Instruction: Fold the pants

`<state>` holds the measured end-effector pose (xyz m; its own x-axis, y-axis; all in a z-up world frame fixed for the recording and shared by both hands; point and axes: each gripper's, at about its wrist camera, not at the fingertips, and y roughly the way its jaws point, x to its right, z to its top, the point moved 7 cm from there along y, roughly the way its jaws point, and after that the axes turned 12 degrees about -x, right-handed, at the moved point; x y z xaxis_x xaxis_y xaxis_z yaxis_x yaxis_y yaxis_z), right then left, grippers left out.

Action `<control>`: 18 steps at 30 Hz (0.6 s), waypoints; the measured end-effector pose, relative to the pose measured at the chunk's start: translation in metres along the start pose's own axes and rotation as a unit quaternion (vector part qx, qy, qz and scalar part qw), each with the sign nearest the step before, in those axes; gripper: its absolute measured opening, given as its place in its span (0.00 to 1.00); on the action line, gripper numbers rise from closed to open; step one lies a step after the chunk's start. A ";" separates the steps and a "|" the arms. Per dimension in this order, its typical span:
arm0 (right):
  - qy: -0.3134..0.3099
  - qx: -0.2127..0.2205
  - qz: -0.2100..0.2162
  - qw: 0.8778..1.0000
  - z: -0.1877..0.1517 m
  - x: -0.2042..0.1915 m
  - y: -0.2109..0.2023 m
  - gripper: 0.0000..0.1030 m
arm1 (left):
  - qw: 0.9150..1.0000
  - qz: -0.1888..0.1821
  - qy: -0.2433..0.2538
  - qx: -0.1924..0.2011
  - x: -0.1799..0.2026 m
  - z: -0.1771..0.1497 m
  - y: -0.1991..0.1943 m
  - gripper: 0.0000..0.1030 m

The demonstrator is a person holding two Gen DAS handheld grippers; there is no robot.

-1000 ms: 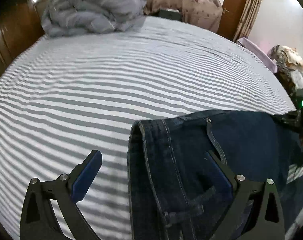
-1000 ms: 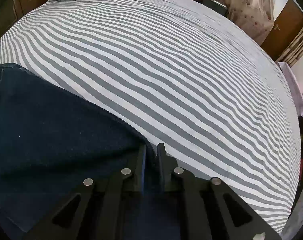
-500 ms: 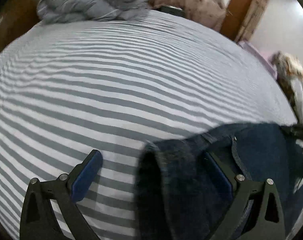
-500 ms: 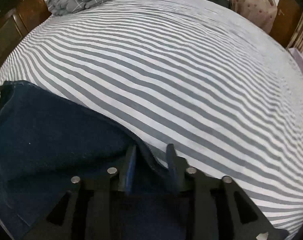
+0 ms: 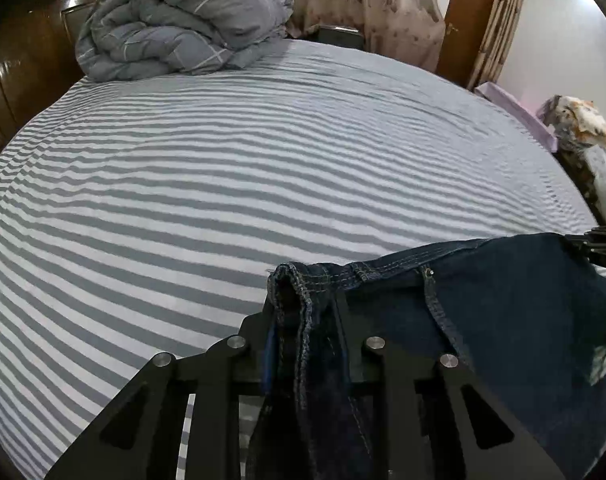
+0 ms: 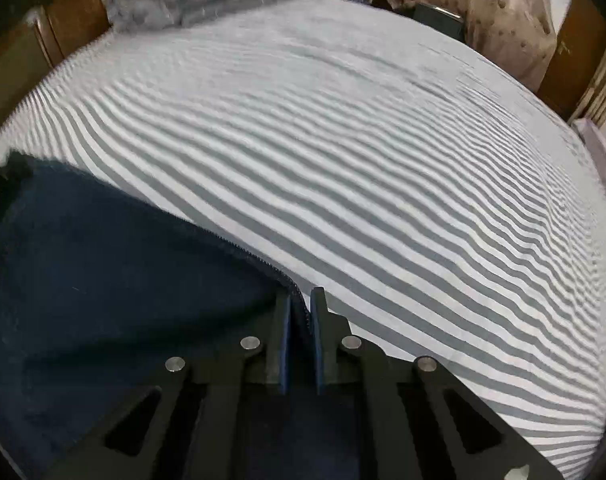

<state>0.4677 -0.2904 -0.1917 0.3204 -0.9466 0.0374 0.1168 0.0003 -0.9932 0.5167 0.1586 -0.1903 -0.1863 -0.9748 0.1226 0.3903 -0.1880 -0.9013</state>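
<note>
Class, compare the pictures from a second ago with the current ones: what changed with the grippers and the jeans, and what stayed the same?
The left gripper, open a second ago, has shut on the waistband of the dark blue denim jeans. The right gripper stays clamped on the jeans' edge; the striped bedsheet is unchanged.

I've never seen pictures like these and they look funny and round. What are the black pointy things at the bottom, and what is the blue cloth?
No robot here: a person holds a pair of tongs in each hand, and a small camera on each looks forward along its two fingers. That lens bends the pictures round. The left camera shows the left tongs shut on the stitched waistband of the dark blue jeans. The right camera shows the right tongs shut on another edge of the same jeans. Underneath lies a bed with a grey and white striped sheet. A bundled grey duvet sits at the far end.
</note>
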 end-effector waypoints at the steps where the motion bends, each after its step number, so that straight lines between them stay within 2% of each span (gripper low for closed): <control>1: -0.004 -0.013 -0.010 1.000 0.001 -0.004 0.009 0.08 | 1.000 0.011 0.007 -0.002 0.000 -0.001 0.005 0.24; 5: 0.001 -0.019 -0.014 1.000 0.000 -0.005 0.014 0.08 | 0.999 0.042 0.016 -0.006 0.004 0.004 0.012 0.25; 9: 0.002 -0.004 -0.031 0.999 0.000 -0.007 -0.005 0.07 | 1.000 0.031 -0.004 0.002 0.001 0.007 -0.003 0.24; 13: 0.002 0.034 -0.027 0.999 -0.014 -0.010 -0.070 0.07 | 1.000 0.013 0.003 0.027 0.006 0.008 -0.048 0.23; 18: 0.000 0.077 -0.013 0.997 -0.056 -0.024 -0.158 0.07 | 0.998 -0.031 0.018 0.056 0.007 -0.008 -0.118 0.23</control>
<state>0.3891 -0.2862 -0.0423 0.3149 -0.9471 0.0625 0.2679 0.0255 -0.9631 0.4624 0.1751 -0.0864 -0.2450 -0.9561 0.1607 0.4747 -0.2629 -0.8400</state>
